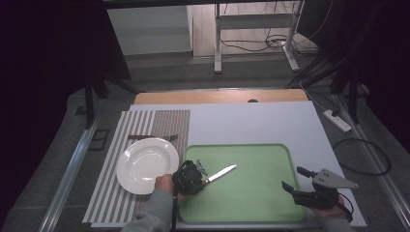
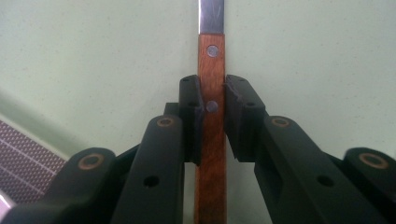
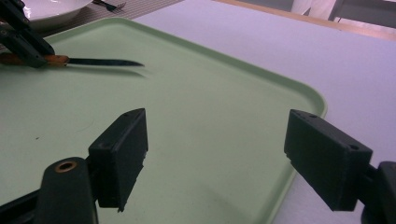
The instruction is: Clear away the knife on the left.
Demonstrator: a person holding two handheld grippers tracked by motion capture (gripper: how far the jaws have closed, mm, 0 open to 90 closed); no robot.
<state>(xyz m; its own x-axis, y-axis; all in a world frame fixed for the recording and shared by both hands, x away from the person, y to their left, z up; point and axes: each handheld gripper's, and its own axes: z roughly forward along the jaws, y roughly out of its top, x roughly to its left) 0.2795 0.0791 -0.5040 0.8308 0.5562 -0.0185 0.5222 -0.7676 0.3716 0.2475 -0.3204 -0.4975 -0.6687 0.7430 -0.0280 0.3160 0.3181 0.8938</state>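
High view: left tongs (image 1: pixel 199 175) clamping knife (image 1: pixel 221 173) mid-tray (image 1: pixel 251 203), right tongs (image 1: pixel 293 179) wide at edge.

Knife (image 2: pixel 211 93) blade tip beyond top edge

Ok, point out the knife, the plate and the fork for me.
knife (image 2: pixel 211 140), left gripper view, on the wooden handle between the pads.
plate (image 1: pixel 145 164), high view, on the white middle.
fork (image 1: pixel 170 138), high view, on the metal head beyond the plate.
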